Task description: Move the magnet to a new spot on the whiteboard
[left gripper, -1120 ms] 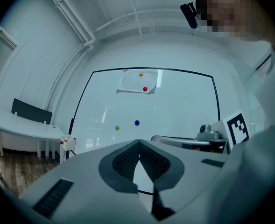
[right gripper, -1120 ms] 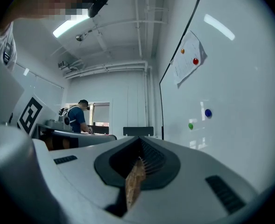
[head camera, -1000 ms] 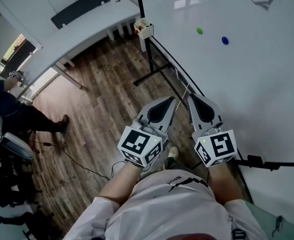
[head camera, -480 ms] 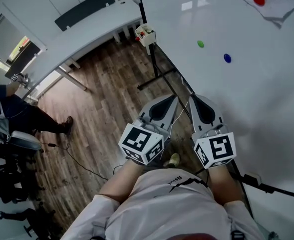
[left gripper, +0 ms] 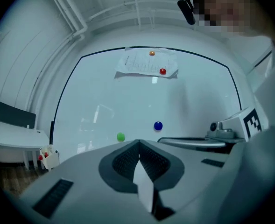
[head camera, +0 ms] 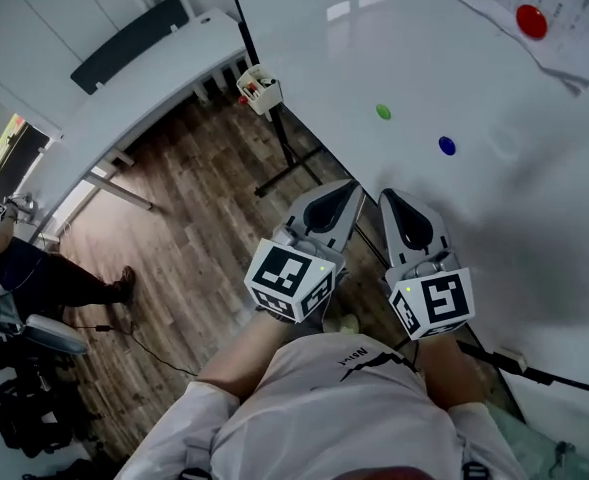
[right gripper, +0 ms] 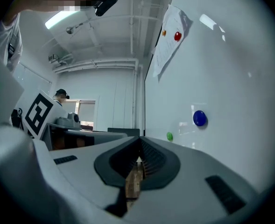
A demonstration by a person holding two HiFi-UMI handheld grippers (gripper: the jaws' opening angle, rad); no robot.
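The whiteboard fills the right of the head view. A green magnet and a blue magnet stick to it, a little ahead of both grippers. Higher up, a red magnet pins a paper sheet. My left gripper and right gripper are held side by side below the magnets, both shut with nothing in them. The left gripper view shows the green magnet, the blue magnet, the red magnet and an orange magnet. In the right gripper view the blue magnet is nearest.
A small white box of markers hangs at the board's lower left corner, above the stand's black legs. A white desk and a dark chair back stand beyond the wooden floor. A seated person's leg is at far left.
The head view has shifted: the magnets sit lower in it, and more of the paper and red magnet shows. Both grippers stay shut, side by side.
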